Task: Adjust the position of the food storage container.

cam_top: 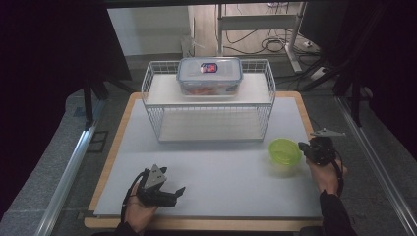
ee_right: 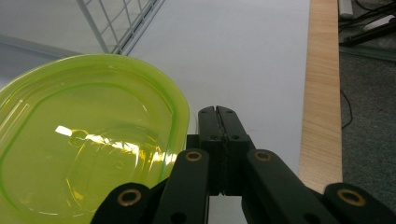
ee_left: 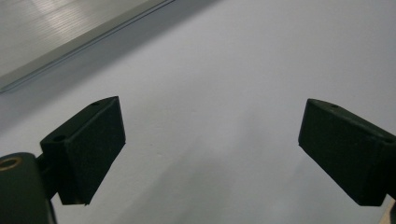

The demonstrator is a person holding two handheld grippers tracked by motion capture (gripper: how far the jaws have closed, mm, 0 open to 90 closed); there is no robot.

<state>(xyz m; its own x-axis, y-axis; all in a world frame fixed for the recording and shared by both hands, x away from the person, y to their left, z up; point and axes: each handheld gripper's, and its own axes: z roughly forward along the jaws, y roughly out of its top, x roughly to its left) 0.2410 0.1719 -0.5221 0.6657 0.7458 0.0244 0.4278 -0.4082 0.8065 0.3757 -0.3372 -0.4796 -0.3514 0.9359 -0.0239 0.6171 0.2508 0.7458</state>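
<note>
The right gripper sits just beside the rim of the yellow-green plastic bowl, near the table's right edge. Its jaws are pressed flat together with nothing between them, the bowl's edge lying alongside, perhaps to nudge it. The left gripper rests low at the near side, jaws spread wide over bare tabletop, apparently waiting. A lidded container stands on the wire rack behind.

White table carries wire rack, green bowl.
</note>
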